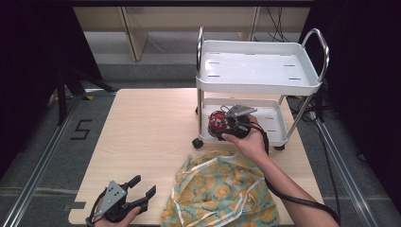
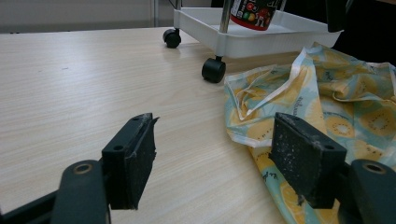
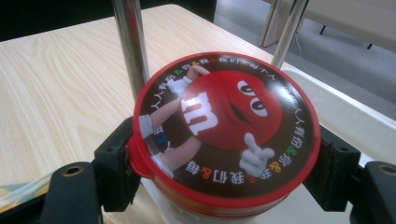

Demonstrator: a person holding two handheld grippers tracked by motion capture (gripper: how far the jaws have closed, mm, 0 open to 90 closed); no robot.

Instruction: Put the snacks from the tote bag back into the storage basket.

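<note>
A round candy tub with a red lid (image 1: 218, 122) (image 3: 226, 126) sits between the jaws of my right gripper (image 1: 222, 124) (image 3: 224, 172), which is shut on its sides. The tub is over the lower shelf (image 1: 273, 124) of a small white cart (image 1: 257, 71), beside a chrome post (image 3: 130, 46); its base (image 2: 254, 11) meets that shelf. My left gripper (image 1: 144, 188) (image 2: 215, 163) rests open near the table's front left edge, nothing between its pads. A yellow and teal printed cloth bag (image 1: 220, 191) (image 2: 327, 102) lies crumpled just right of it.
The cart stands on black casters (image 2: 213, 70) on the light wooden table (image 1: 142, 132). Its top shelf (image 1: 257, 66) is bare, with chrome handles at both ends. Dark curtains and floor rails flank the table.
</note>
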